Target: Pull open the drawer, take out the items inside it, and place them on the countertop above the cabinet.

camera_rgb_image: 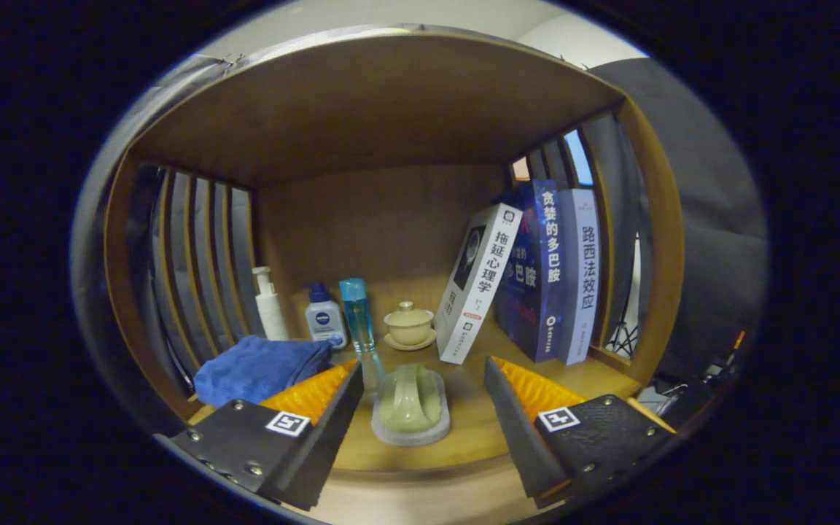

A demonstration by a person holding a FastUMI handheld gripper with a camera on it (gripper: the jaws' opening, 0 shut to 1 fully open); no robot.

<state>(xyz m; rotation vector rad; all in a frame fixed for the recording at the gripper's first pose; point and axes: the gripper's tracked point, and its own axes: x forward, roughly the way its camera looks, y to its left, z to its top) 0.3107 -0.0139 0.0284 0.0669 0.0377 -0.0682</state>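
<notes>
Three books (537,281) are counted, three bottles (325,315), one lidded cup (409,322) on a saucer, one blue cloth (259,368) and one green piece (410,399) on a coaster

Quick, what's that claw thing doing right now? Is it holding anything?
Gripper: open, holding nothing. Its fingers are spread wide to either side of a pale green object lying on a white dish, not touching it.

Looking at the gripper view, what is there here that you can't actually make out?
- The drawer and its contents: nothing recognisable as a drawer here; the open fingers face a wooden shelf.
- The blue cloth: its near end is covered by one finger.
- The tall clear bottle: its base is hidden behind the green object on a grey pad between the fingers.
- The books: the rear covers are hidden by one another.
</notes>
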